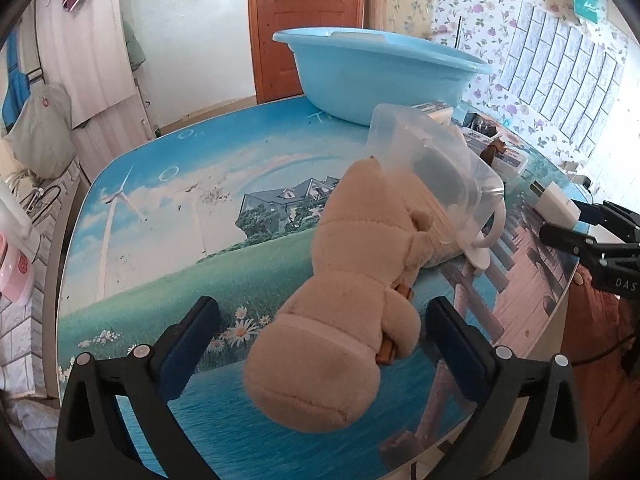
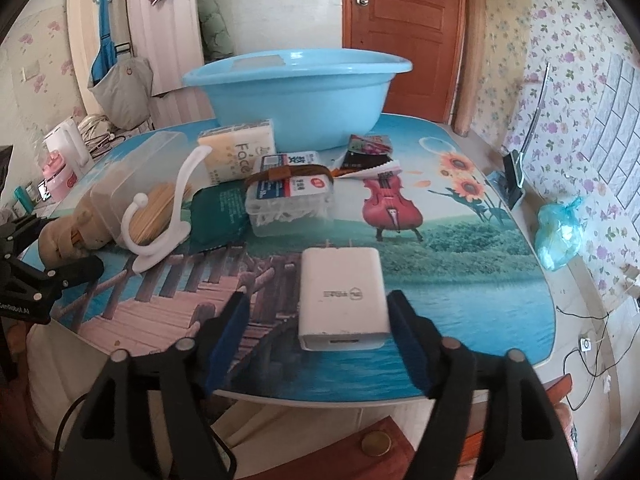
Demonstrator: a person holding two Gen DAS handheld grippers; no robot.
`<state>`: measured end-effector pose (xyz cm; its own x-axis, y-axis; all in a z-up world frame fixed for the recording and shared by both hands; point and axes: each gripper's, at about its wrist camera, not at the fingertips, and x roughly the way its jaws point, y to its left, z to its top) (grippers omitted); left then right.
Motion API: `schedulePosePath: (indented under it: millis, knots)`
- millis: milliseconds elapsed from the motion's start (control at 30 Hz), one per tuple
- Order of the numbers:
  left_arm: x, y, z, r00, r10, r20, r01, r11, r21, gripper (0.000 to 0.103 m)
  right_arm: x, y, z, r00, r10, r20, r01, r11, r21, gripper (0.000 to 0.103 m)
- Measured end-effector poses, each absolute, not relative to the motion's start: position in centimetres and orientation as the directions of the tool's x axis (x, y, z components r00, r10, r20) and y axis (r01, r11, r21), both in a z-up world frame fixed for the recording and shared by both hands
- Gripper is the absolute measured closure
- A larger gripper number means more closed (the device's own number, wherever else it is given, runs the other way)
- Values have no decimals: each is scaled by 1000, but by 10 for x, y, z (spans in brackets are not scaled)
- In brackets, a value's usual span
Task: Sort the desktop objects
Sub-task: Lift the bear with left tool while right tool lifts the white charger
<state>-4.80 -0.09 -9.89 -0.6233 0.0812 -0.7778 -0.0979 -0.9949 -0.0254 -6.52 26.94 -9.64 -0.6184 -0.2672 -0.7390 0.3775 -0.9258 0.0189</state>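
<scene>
Soft, fuzzy and tan, the plush toy (image 1: 340, 312) lies on its side on the table (image 1: 168, 280), which has a smooth, shiny top printed with sky, grass and water. The left gripper (image 1: 320, 344) has its two blue padded fingers (image 1: 192, 340) spread wide, one on each side of the toy's round end — they sit near it, but I cannot tell if they touch it. Just behind the toy lies a clear plastic box (image 1: 432, 160) on its side, with thin wooden sticks (image 2: 158, 212) inside. A curved white plastic hook (image 2: 160, 216) rests against that box.

Near the front edge of the table lies a white charger block (image 2: 344, 300), smooth and boxy with rounded corners. The right gripper (image 2: 318, 344) is also spread wide. Its right blue pad sits just beside the block, and its left pad is apart from it.

Farther back stands a big round light blue plastic basin (image 2: 300, 96). In front of it are a pack of tissues (image 2: 240, 152), a dark green pouch (image 2: 218, 216), and a clear lidded box (image 2: 290, 200) with a brown band over it. A crinkly blue plastic bag (image 2: 560, 236) sits off the right side of the table.
</scene>
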Motion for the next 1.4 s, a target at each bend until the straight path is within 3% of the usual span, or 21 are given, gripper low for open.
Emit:
schedulePosePath:
  millis: [267, 1333, 1400]
  knots:
    - [-41, 1, -101, -662, 68, -747, -73, -997, -26, 0, -66, 265, -100, -603, -269, -751, 387, -922, 20, 0]
    - [-36, 2, -102, -682, 62, -728, -64, -998, -24, 0, -64, 268, -101, -610, -270, -745, 380, -925, 23, 0]
    - [-36, 2, -101, -681, 63, -729, -67, -997, -24, 0, -65, 271, -98, -613, -277, -740, 376, -926, 36, 5]
